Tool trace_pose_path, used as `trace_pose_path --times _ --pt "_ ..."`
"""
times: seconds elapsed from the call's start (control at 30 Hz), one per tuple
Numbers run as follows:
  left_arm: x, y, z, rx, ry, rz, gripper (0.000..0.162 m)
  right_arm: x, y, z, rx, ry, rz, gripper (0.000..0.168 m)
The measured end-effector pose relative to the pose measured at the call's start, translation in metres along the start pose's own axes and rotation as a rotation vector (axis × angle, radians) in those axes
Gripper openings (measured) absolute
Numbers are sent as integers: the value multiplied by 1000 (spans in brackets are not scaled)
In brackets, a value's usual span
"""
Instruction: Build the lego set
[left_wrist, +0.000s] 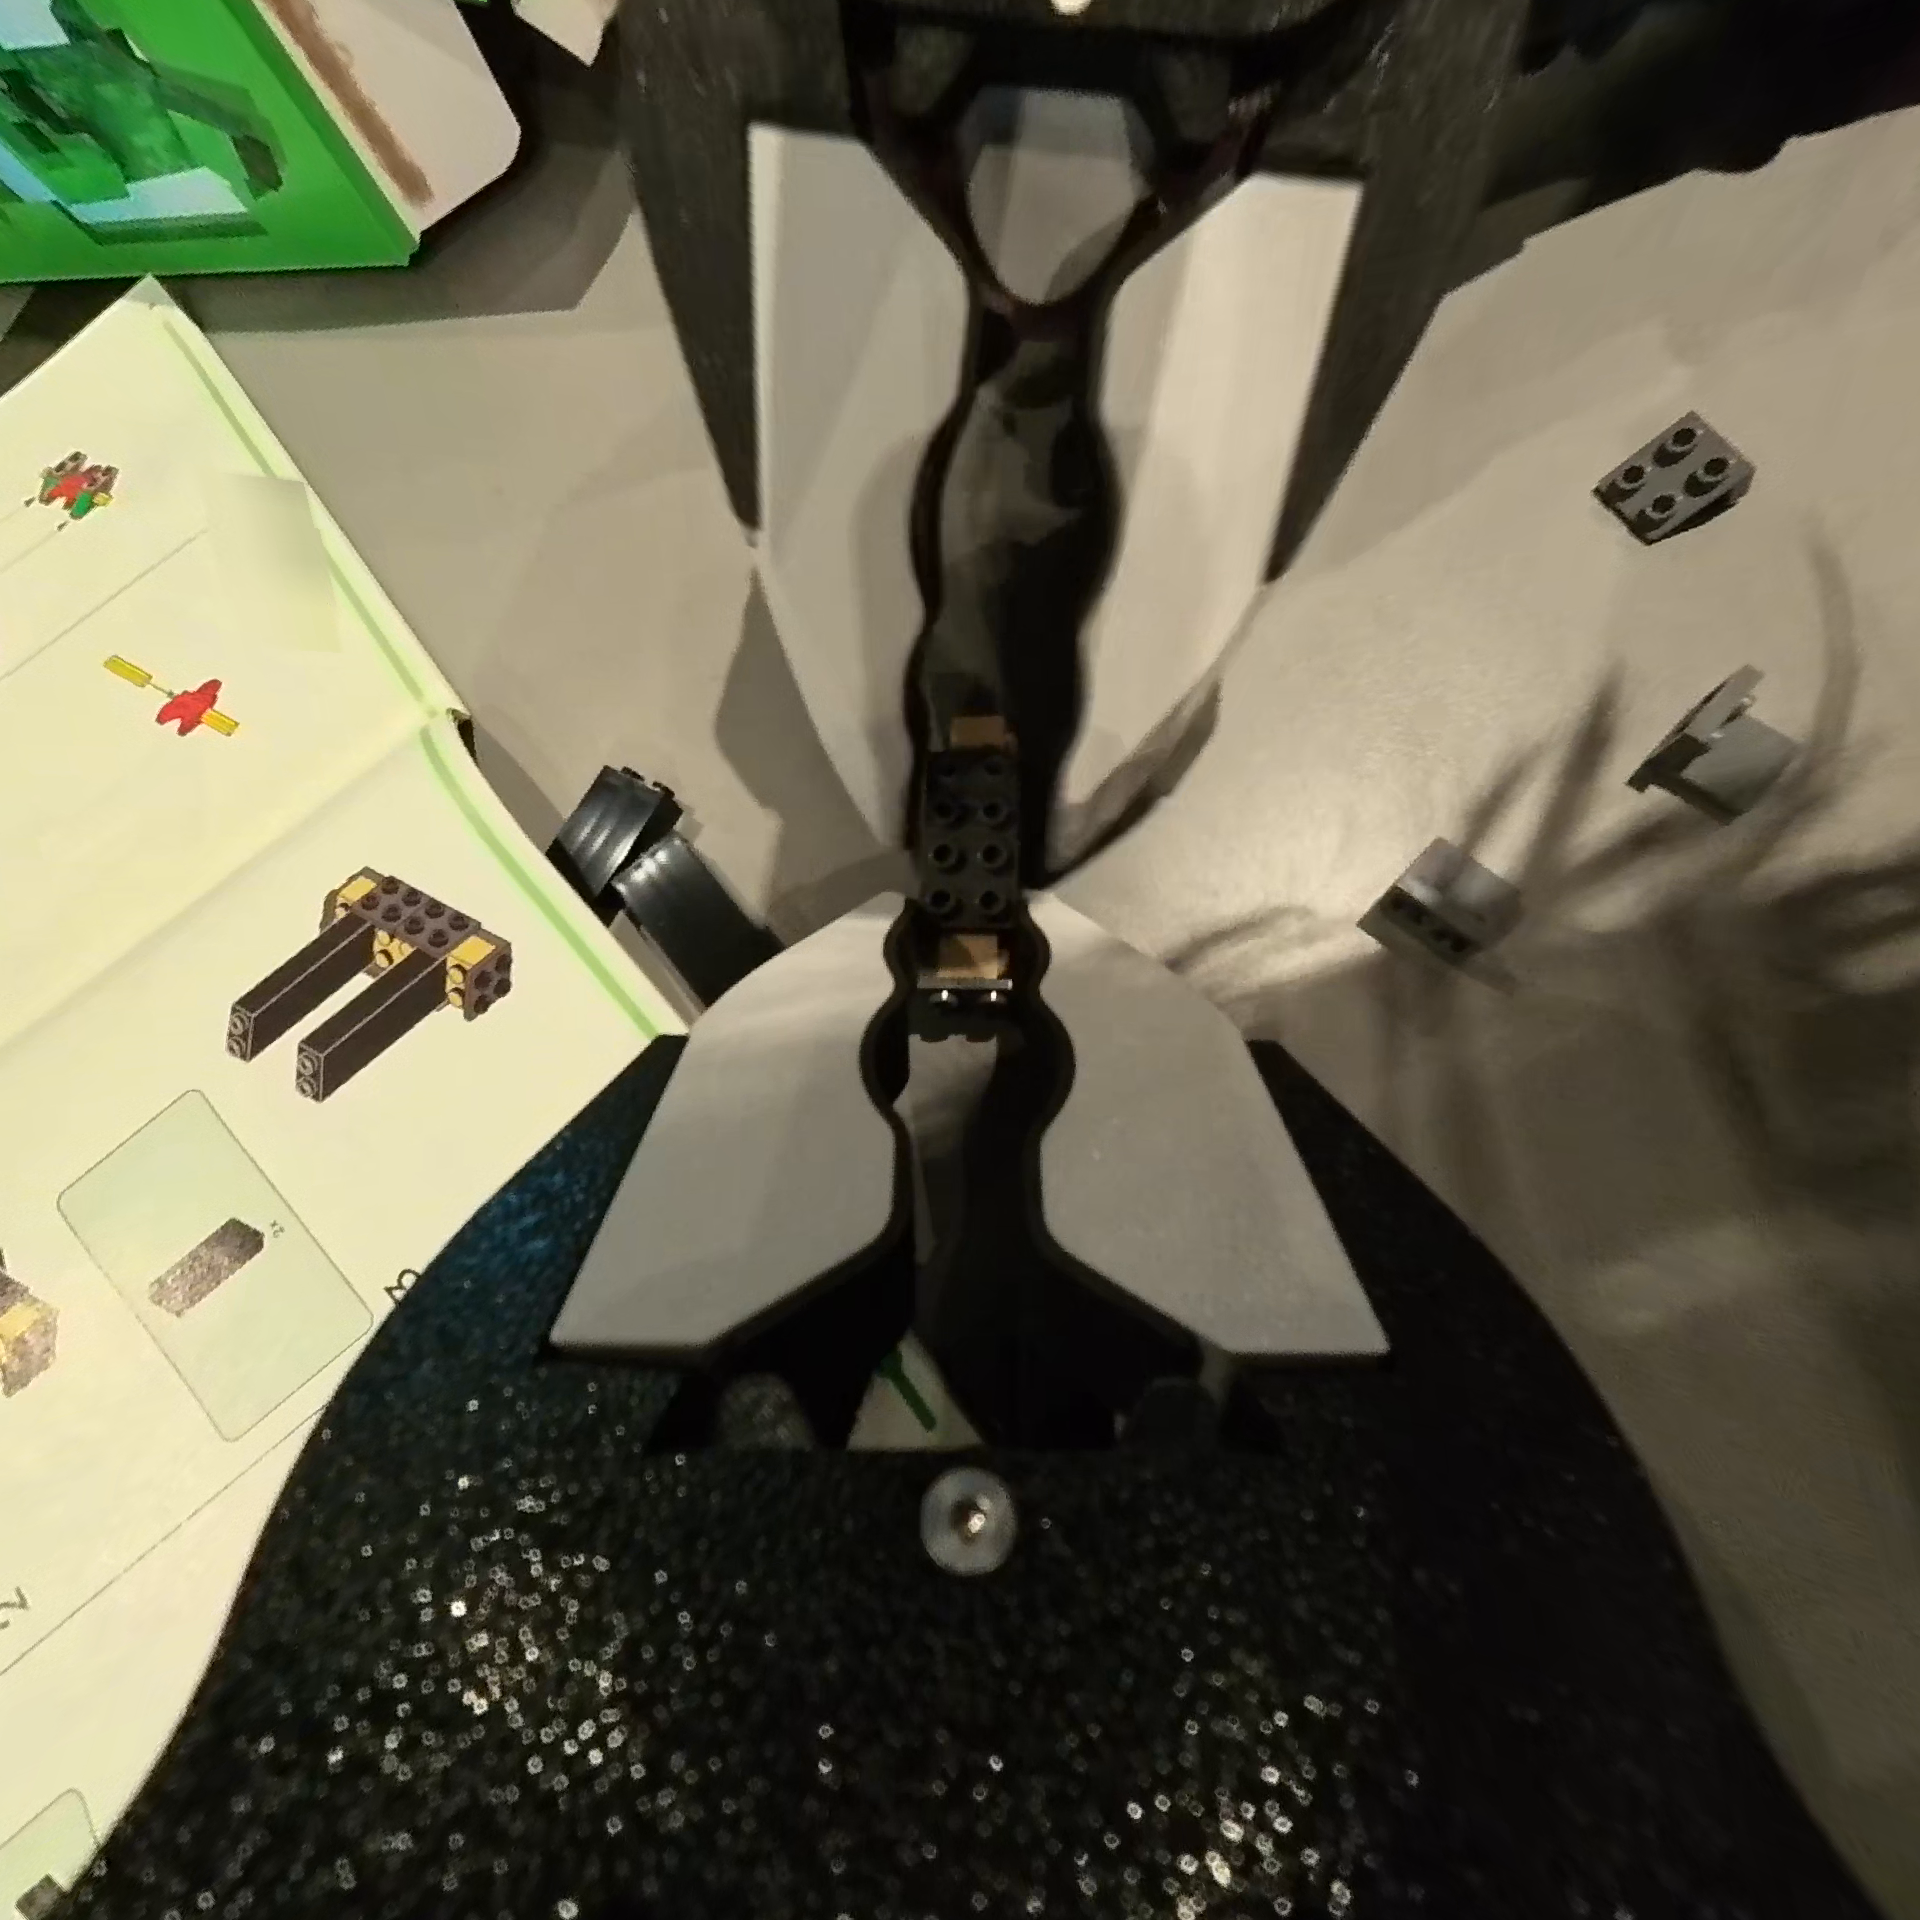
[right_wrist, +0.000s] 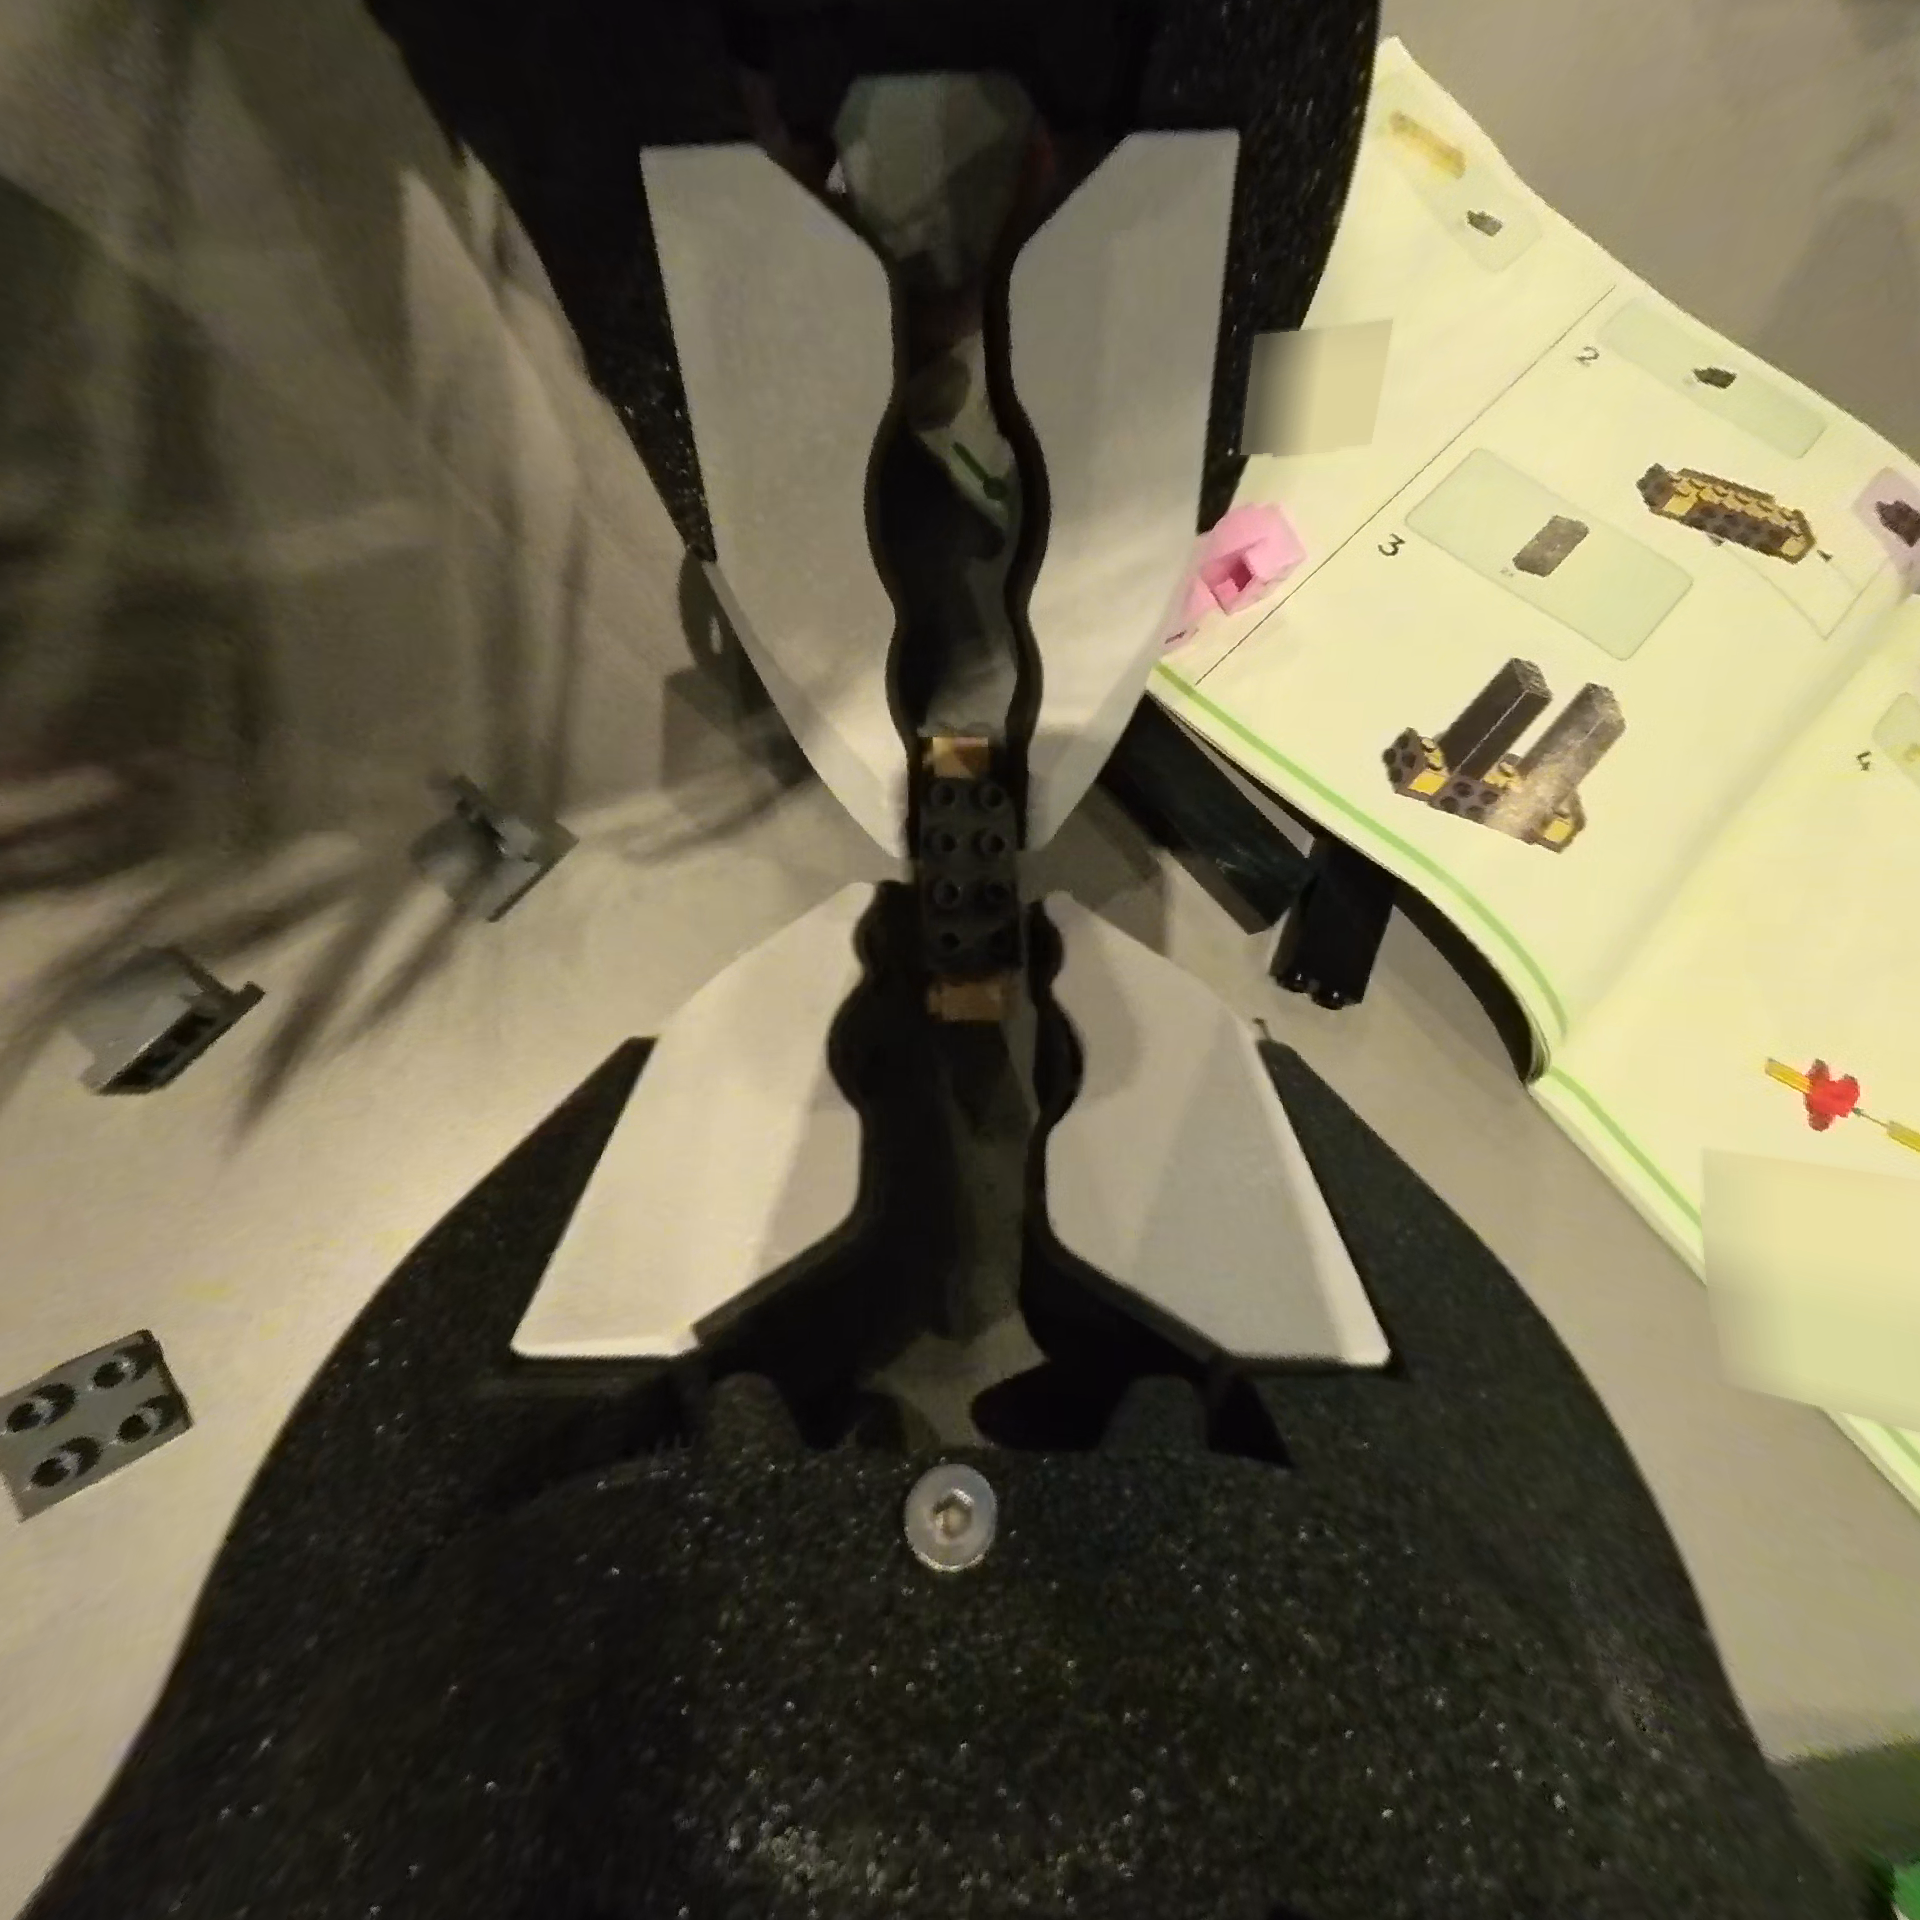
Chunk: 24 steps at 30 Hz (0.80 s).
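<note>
**Two grippers, one small assembly**

Both are pinching the black studded assembly (left_wrist: 971, 847) end to end above the table (left_wrist: 1351, 644): the left gripper (left_wrist: 961, 971) is clamping its near end, the right gripper (right_wrist: 966, 940) the opposite one. Any uneven squeeze or twist risks popping the tan end pieces off.

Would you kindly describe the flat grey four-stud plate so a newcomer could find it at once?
Start from the open instruction booklet and cross the pale table past the two facing grippers. Among the loose grey pieces beyond them, the 2x2 plate lies farthest out, studs up; its neighbours are bracket-shaped, not flat.
</note>
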<state>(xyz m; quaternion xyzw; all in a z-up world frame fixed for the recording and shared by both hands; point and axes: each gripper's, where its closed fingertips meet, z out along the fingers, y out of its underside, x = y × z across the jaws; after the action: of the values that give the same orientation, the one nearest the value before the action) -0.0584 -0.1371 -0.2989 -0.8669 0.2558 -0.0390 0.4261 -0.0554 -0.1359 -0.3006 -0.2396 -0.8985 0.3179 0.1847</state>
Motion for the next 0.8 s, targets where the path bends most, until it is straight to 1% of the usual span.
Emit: trace_pose_path --times 0.03,0.27,0.43,0.63,0.8 --pt "0 0 0 0 0 0 17 1 0 0 1 13 -10 19" --pt "0 0 0 1 1 4 17 0 1 0 -21 4 -51 18" --pt "0 0 0 0 0 1 16 1 0 0 -10 1 -18 18" --pt "0 0 0 2 -3 4 17 1 1 0 -17 21 -70 18" --pt "0 0 0 1 -1 1 16 1 1 0 -6 14 -44 18"
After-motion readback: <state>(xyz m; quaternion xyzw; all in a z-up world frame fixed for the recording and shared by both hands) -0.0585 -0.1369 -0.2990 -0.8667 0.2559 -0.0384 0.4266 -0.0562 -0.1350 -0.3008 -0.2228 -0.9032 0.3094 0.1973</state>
